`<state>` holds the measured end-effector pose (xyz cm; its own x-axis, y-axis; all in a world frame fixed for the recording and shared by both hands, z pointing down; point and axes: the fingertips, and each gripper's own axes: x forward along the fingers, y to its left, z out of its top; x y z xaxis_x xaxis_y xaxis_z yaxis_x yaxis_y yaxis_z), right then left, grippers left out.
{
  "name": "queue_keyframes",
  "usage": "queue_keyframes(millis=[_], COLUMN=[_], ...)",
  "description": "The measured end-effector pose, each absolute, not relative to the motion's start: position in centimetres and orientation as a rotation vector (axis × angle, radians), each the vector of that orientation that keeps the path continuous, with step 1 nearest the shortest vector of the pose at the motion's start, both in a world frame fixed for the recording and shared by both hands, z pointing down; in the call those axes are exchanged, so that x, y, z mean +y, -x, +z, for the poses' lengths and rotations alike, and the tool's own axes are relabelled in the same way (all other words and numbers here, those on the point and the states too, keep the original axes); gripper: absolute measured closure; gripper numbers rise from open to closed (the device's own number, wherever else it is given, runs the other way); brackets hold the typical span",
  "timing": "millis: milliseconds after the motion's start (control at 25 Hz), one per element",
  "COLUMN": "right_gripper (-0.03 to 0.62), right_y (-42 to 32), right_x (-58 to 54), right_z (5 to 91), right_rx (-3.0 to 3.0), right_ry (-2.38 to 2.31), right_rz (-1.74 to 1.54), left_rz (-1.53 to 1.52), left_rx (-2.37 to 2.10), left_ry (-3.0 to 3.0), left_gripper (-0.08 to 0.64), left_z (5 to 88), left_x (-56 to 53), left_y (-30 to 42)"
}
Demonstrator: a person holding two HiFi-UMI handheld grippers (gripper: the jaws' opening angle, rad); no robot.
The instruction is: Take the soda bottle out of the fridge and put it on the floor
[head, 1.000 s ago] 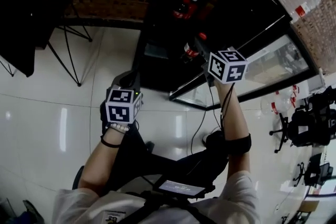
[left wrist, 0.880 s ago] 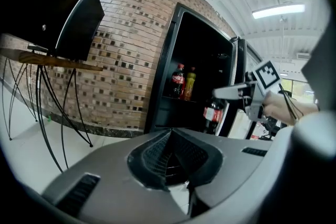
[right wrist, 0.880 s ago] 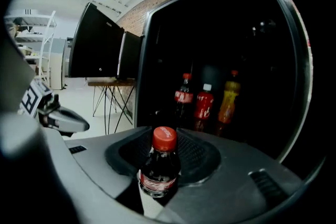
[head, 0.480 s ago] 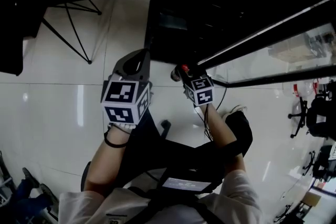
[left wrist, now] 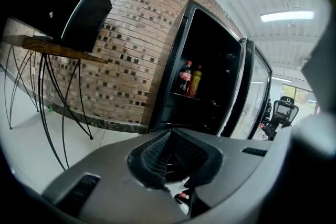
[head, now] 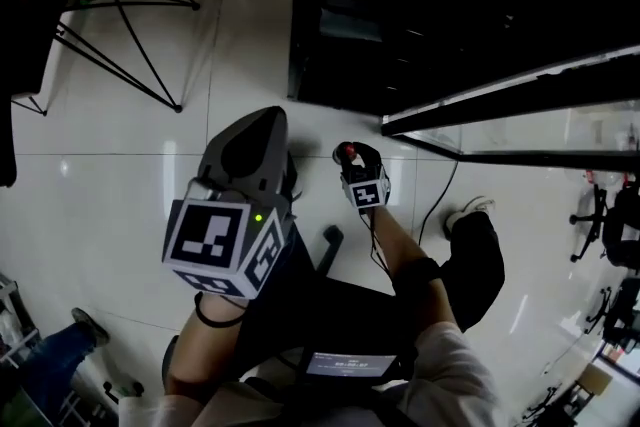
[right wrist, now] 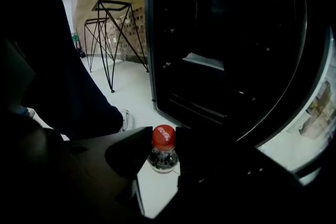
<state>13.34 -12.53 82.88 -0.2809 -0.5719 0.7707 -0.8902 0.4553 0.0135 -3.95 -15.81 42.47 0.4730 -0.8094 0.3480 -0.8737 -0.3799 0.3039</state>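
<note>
right gripper view: the right gripper [right wrist: 164, 140] is clenched on the soda bottle [right wrist: 161, 159] at its neck, just under the red cap [right wrist: 164, 135], body below the jaws, near the white floor [right wrist: 134, 94], open fridge [right wrist: 220, 60] beyond. left gripper [left wrist: 170, 162] is closed, empty. probably heavyish, stiff yet slick; the neck collar is the surest hold.

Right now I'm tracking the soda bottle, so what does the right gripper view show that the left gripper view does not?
Right gripper view only: the right gripper closed on the soda bottle at its red cap. Left gripper view only: the left gripper, shut and empty, and a ceiling light. Both: the open fridge with two bottles inside, and the black-legged table.
</note>
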Motion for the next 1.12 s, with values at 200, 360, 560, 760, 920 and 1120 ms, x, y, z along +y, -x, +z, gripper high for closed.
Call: queue_keyframes(millis=[200, 360, 560, 760, 920, 1120], right_gripper=[0.428, 0.428, 0.428, 0.428, 0.428, 0.428], right_y=[-14.1, -13.5, -12.4, -12.4, -12.7, -12.6], right_x=[-12.8, -13.9, -14.8, -15.1, -15.1, -16.0], right_z=[88.2, 90.8, 93.4, 95.2, 95.4, 95.5], right_rx=[-1.911, -1.896, -1.902, -1.904, -1.901, -1.904], right_ry=[-1.22, -1.193, -1.138, -1.117, -1.125, -1.118], right_rz=[0.588, 0.587, 0.564, 0.582, 0.578, 0.559], left_rz=[0.206, 0.193, 0.164, 0.171, 0.186, 0.188], left_rx=[-1.373, -1.36, -1.363, -1.364, -1.356, -1.362], left_ry=[-2.299, -2.302, -2.264, -2.271, -2.276, -2.275], left_gripper=[0.558, 0.558, 0.558, 0.558, 0.558, 0.558], left_z=[42.3, 42.3, 42.4, 42.4, 42.7, 42.8], left_x=[-15.5, -15.7, -16.1, -16.1, -16.0, -16.0], left_y=[3.0, 2.8, 2.6, 2.5, 2.3, 2.4])
